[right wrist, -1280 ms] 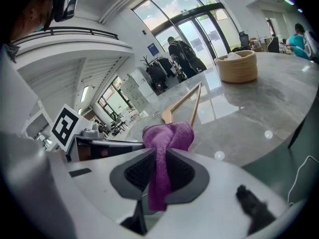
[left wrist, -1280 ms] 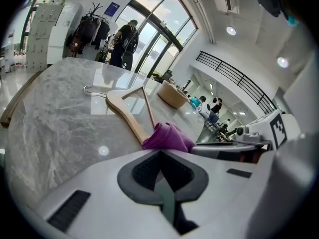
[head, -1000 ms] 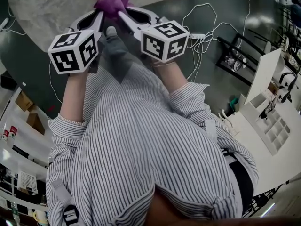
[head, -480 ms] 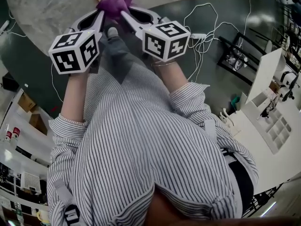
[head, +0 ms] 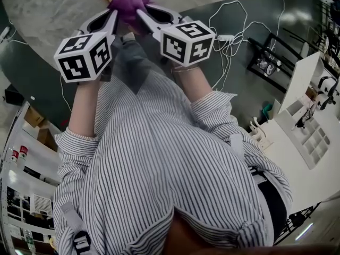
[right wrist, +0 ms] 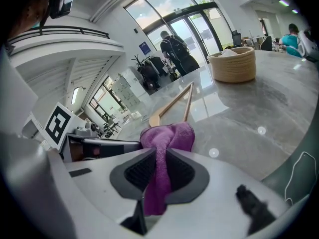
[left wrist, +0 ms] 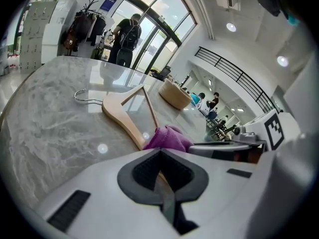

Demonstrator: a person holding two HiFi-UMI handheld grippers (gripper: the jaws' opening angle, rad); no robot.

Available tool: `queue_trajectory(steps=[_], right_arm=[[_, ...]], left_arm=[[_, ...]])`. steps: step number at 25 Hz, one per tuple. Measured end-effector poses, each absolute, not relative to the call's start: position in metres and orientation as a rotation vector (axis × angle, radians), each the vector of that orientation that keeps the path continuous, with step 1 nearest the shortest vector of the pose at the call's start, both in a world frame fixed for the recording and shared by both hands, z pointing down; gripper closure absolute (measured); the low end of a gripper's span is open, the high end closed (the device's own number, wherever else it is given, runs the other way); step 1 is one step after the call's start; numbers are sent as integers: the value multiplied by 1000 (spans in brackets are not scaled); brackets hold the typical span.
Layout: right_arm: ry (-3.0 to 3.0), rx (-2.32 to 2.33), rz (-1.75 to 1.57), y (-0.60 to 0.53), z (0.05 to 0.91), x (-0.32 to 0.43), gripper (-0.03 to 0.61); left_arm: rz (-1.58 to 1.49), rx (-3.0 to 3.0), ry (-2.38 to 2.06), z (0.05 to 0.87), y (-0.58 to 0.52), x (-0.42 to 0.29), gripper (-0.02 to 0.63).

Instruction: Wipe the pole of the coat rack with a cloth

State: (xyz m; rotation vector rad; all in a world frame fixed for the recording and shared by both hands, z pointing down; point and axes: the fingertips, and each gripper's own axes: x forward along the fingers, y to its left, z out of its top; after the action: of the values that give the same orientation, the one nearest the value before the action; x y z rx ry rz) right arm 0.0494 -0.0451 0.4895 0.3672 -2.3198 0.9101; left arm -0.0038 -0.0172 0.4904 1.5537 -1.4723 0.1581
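**Cloth in hand and at the wood, wiping barely begun at best**

The right gripper [right wrist: 160,156] has its jaws closed tight on the purple cloth [right wrist: 167,136]. One fold is pinched between the pads and the rest bunches out past the tips.

The left gripper [left wrist: 160,156] has its jaws nearly together on a thin tan strip. I take this strip to be the end of the wooden hanger [left wrist: 122,116], though the cloth covers the join.

In the head view both grippers meet at the top of the frame, with the cloth wadded between their tips. It rests against the hanger's arm at the near edge of the marble bench [head: 53,15].

No coat-rack pole stands within reach. The only rack in sight is far off by the glass doors. The hanger lying flat on the bench looks like the piece being cleaned.

Picking up the cloth and bringing it to the wood looks done. The cloth covers only the near end of the hanger's arm. The rest of that arm, the cross bar and the far arm lie bare beyond it. The wood shows no sign of which parts are clean, so I judge most of the strokes remain to be made.
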Motion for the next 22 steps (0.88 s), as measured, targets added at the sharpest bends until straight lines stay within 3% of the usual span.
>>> queue_trajectory(steps=[22], right_arm=[[-2280,504,936,-104,498,6,517]], left_arm=[[191,1611,-1392,495,-75,-55,604]])
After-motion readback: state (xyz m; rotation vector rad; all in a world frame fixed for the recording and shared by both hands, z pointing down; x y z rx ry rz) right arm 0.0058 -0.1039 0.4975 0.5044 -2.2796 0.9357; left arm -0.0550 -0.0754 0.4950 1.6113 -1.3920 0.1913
